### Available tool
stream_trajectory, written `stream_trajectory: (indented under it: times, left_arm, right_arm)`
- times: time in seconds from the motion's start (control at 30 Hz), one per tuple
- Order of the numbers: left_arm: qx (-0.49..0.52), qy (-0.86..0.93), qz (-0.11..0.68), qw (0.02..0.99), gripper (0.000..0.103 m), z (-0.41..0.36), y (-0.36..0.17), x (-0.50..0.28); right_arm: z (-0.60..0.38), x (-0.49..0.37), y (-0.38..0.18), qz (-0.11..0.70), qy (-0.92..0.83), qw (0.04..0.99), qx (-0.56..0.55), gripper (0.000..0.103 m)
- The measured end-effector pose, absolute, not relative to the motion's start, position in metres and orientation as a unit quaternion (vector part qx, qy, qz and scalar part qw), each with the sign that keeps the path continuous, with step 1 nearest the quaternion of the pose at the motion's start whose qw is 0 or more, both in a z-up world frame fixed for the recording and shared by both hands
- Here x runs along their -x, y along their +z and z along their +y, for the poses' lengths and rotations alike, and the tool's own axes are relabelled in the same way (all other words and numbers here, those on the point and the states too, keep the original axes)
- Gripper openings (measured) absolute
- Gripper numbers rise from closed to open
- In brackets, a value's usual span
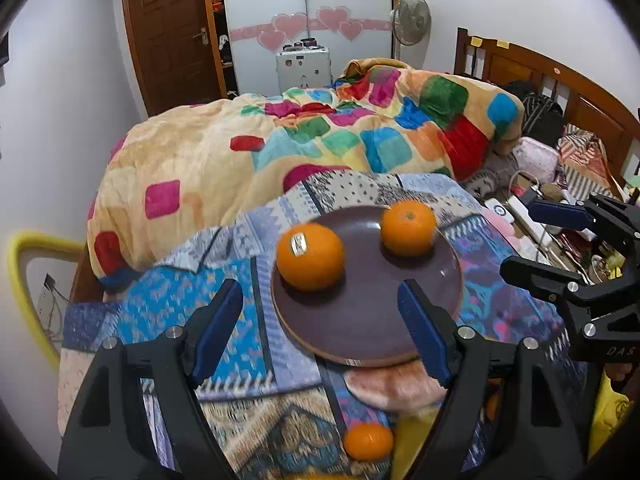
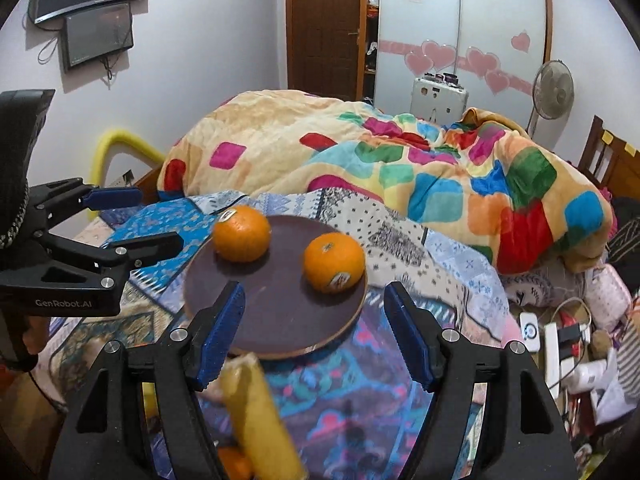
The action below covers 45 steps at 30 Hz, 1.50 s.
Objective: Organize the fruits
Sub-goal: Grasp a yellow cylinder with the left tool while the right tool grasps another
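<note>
Here, two handheld grippers hover over a round dark-brown plate (image 1: 360,320) holding two oranges, on a patchwork-covered bed.

The left gripper (image 1: 320,320) and right gripper (image 2: 312,320) both have their blue-padded jaws wide apart, holding nothing. One stickered round orange (image 1: 310,257) sits at the plate's left, a second round orange (image 1: 408,228) at its far right. A third, smaller orange (image 1: 368,441) lies off the plate, on the patterned blue bedcover (image 1: 160,304) nearest the camera, beside a blurred yellow fruit (image 2: 260,412). Judging by this, gathering is partway done; next likely means lowering open jaws around that loose orange.
</note>
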<state>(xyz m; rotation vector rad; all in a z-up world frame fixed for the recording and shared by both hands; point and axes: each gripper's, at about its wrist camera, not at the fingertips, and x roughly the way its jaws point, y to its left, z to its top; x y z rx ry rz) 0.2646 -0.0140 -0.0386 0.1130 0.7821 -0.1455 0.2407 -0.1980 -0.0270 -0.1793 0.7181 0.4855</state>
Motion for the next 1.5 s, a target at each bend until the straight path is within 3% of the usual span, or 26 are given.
stream_trajectory:
  times: [0.3,0.7,0.8,0.87,0.93,1.5]
  left_arm:
    - [-0.043,-0.08,0.392,0.916,0.08,-0.017,-0.051,-0.223]
    - [-0.038,-0.102,0.417,0.902,0.064,-0.022,-0.078,-0.206]
    - [-0.041,-0.103,0.426,0.898,0.061,-0.023,-0.086,-0.206]
    - [-0.04,-0.105,0.431,0.895,0.058,-0.024,-0.089,-0.207]
    - [-0.039,-0.105,0.436,0.893,0.057,-0.024,-0.091,-0.208]
    - [-0.08,-0.091,0.458,0.88,0.056,-0.046,-0.091,-0.172]
  right_arm:
    - [-0.205,-0.204,-0.037,0.354,0.25,0.897,0.088,0.069]
    - [-0.193,-0.203,-0.09,0.401,0.261,0.872,0.103,0.068]
    - [-0.189,-0.209,-0.098,0.408,0.266,0.867,0.107,0.058]
    - [-0.188,-0.209,-0.101,0.412,0.271,0.864,0.106,0.044]
    - [-0.188,-0.208,-0.103,0.415,0.283,0.859,0.099,0.04]
    - [-0.231,-0.18,-0.07,0.37,0.271,0.886,0.075,0.034]
